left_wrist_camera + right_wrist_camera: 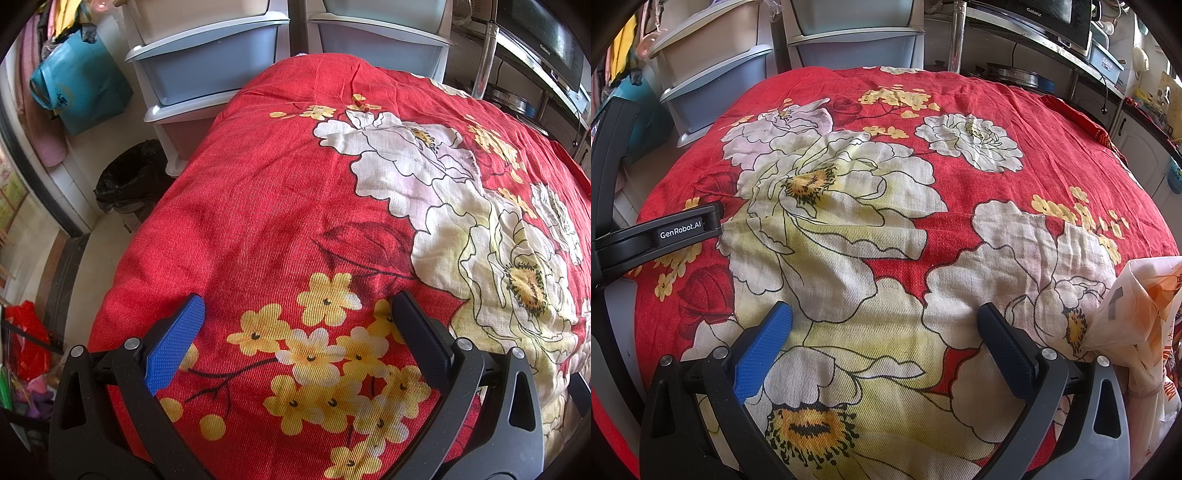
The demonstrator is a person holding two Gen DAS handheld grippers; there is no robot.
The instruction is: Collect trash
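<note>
Both grippers hang over a bench draped in a red floral cloth (258,206). The left gripper (299,325) is spread wide with nothing between its fingers; so is the right gripper (884,328). A crumpled orange-and-white plastic bag (1145,314), probably the trash, lies at the cloth's right edge, just beside the right gripper. A black-lined bin (129,181) stands on the floor left of the bench.

Bright daylight, soft shadows — sharp centre, with strong fisheye bending and dark vignetted corners.
</note>
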